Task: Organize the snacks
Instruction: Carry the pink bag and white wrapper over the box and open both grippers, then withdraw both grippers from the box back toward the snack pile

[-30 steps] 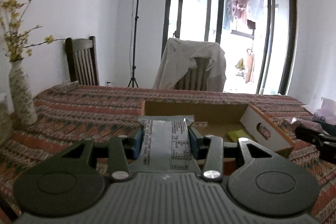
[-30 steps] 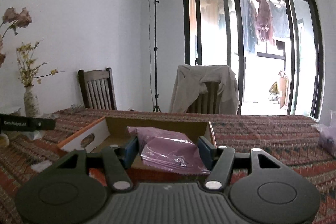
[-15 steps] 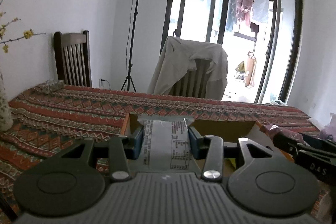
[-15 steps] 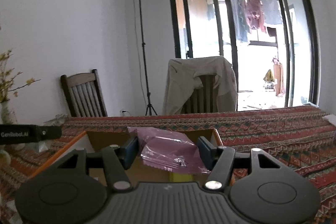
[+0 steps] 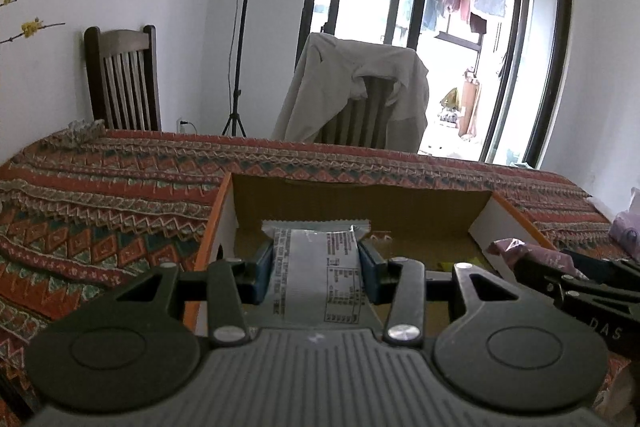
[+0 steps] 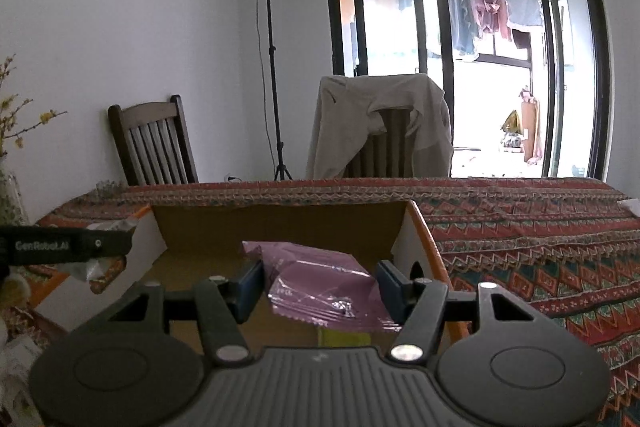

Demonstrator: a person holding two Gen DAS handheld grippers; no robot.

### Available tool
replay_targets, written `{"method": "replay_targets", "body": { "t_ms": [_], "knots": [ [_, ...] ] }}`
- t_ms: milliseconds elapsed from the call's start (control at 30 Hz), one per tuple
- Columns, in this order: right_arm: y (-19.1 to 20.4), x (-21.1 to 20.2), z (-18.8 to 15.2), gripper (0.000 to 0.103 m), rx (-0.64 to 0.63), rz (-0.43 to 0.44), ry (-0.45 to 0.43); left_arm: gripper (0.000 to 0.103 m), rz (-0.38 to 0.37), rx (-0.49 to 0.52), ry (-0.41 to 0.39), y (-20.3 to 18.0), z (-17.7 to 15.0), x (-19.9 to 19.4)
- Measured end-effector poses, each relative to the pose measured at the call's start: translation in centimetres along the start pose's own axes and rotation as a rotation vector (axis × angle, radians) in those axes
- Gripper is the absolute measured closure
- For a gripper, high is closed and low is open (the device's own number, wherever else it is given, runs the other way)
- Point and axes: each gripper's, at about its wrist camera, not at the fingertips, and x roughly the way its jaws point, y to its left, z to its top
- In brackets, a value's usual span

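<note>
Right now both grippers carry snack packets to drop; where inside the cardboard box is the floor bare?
Bare brown floor lies along the open cardboard box back wall and left side. Crowded: near right corner, where a yellow packet lies under the purple foil packet.

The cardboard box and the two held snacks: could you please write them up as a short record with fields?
left gripper: shut on a silver snack packet
right gripper: shut on a purple snack bag
cardboard box: open, on the patterned tablecloth
position: both snacks held over the box, not released
box contents: something yellow on the floor of the box, mostly hidden
background: two chairs, one with a jacket draped over it
</note>
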Motion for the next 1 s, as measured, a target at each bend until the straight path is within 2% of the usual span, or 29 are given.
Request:
{"method": "replay_targets", "body": {
  "t_ms": [200, 300, 333, 367, 400, 467, 500, 533, 633, 1000],
  "knots": [
    [-0.2, 0.1, -0.2, 0.042, 0.009, 0.009, 0.010, 0.058, -0.014, 0.006, -0.010, 0.0, -0.2, -0.3],
    [-0.4, 0.0, -0.3, 0.041, 0.019, 0.017, 0.009, 0.050, -0.023, 0.001, -0.028, 0.0, -0.2, -0.6],
    [-0.4, -0.1, -0.3, 0.042, 0.024, 0.017, 0.003, 0.041, -0.025, -0.002, -0.036, 0.0, -0.1, -0.8],
    [-0.5, -0.2, -0.2, 0.040, 0.029, 0.019, -0.001, 0.026, -0.025, -0.009, -0.046, 0.1, -0.1, -1.1],
    [-0.6, -0.2, -0.2, 0.038, 0.034, 0.022, -0.003, 0.021, -0.025, -0.019, -0.060, 0.2, -0.1, -1.3],
    [-0.8, -0.4, -0.2, 0.023, 0.042, 0.026, -0.012, 0.016, -0.034, -0.026, -0.087, 0.4, -0.1, -1.8],
    [-0.9, -0.5, -0.2, 0.019, 0.044, 0.027, -0.015, 0.012, -0.037, -0.030, -0.094, 0.4, 0.0, -2.0],
    [-0.9, -0.6, -0.2, 0.013, 0.047, 0.028, -0.019, 0.000, -0.035, -0.040, -0.105, 0.5, 0.0, -2.1],
    [-1.2, -0.7, -0.3, 0.000, 0.063, 0.030, -0.028, 0.000, -0.037, -0.056, -0.143, 0.7, 0.0, -2.7],
    [-1.4, -0.8, -0.2, 0.000, 0.078, 0.015, -0.038, 0.000, -0.029, -0.072, -0.157, 0.8, -0.2, -2.9]
  ]
}}
